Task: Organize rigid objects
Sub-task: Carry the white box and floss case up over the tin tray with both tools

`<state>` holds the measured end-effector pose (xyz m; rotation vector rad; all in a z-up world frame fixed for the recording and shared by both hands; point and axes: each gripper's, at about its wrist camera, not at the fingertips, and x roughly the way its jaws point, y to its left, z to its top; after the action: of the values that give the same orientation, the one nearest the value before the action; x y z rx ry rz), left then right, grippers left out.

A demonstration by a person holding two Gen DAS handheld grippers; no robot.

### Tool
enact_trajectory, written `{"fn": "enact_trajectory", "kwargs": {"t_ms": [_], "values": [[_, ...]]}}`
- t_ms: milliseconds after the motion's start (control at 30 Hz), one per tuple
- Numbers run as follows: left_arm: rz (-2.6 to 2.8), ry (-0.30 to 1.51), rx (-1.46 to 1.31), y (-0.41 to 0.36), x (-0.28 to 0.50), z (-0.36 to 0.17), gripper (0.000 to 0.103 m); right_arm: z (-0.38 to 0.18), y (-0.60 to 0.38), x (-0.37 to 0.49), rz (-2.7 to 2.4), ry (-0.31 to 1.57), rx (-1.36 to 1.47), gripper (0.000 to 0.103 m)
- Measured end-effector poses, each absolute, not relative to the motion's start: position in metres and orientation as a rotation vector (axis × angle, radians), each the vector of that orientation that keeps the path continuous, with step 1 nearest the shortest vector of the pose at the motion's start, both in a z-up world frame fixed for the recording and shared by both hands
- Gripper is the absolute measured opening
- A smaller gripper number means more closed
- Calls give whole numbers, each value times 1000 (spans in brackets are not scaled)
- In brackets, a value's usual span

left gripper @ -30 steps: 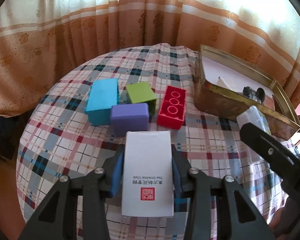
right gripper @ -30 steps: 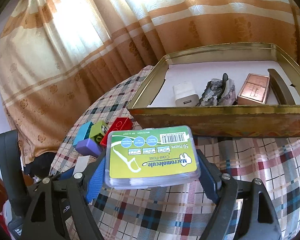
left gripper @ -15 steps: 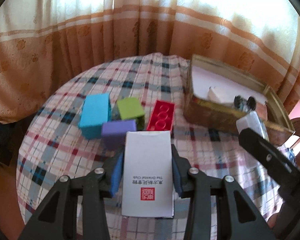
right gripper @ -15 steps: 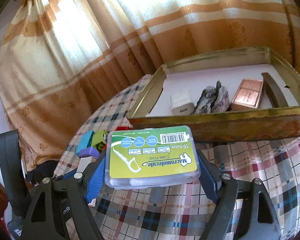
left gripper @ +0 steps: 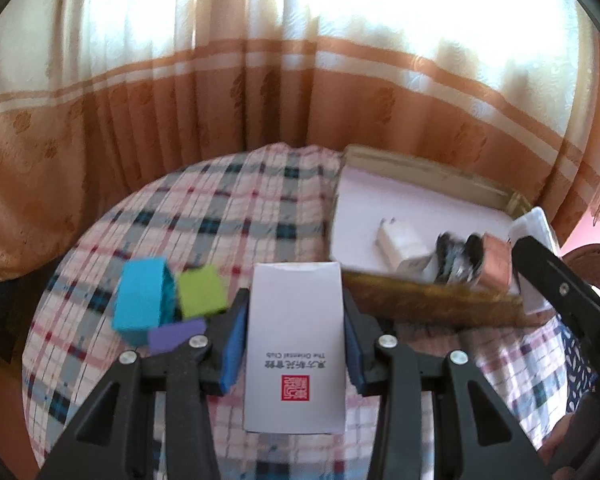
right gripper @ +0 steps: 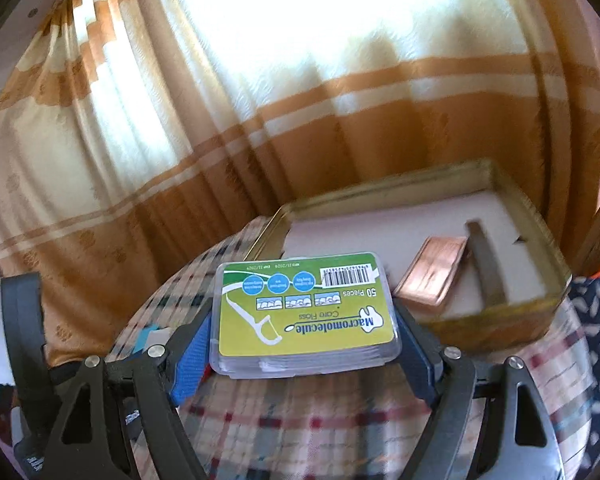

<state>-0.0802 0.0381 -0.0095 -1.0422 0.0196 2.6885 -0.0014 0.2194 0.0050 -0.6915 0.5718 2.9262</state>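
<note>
White box (left gripper: pixel 296 344) was clamped in left tongs (left gripper: pixel 295 344) above desk (left gripper: pixel 228 216); floss pack (right gripper: pixel 306 312) clamped in right tongs (right gripper: pixel 305 340). Tin tray (left gripper: pixel 432 304) sat at 2 o'clock w/ charger (left gripper: pixel 402 246) inside.

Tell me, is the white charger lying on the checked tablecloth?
No, the white charger lies inside the gold tin tray, on its white lining, beside a copper-coloured box.

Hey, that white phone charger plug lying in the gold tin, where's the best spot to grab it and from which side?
Grip the white charger across its two broad flat faces at mid-body, coming down from above. It lies inside the gold tin, whose walls block a sideways approach, and the dark clips sit close on one side, so keep the gripper clear of them and of the prong end.
</note>
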Motion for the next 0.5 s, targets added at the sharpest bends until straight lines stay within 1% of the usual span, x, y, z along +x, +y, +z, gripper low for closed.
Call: {"fn": "enact_trajectory", "kwargs": {"t_ms": [267,500], "values": [[2689,39,-882,77,-99,13,41,14,247,-17,2759,395,-496,83],[2671,41,-909,111,-126,7,41,9,266,-33,2689,348,-451,83]]}}
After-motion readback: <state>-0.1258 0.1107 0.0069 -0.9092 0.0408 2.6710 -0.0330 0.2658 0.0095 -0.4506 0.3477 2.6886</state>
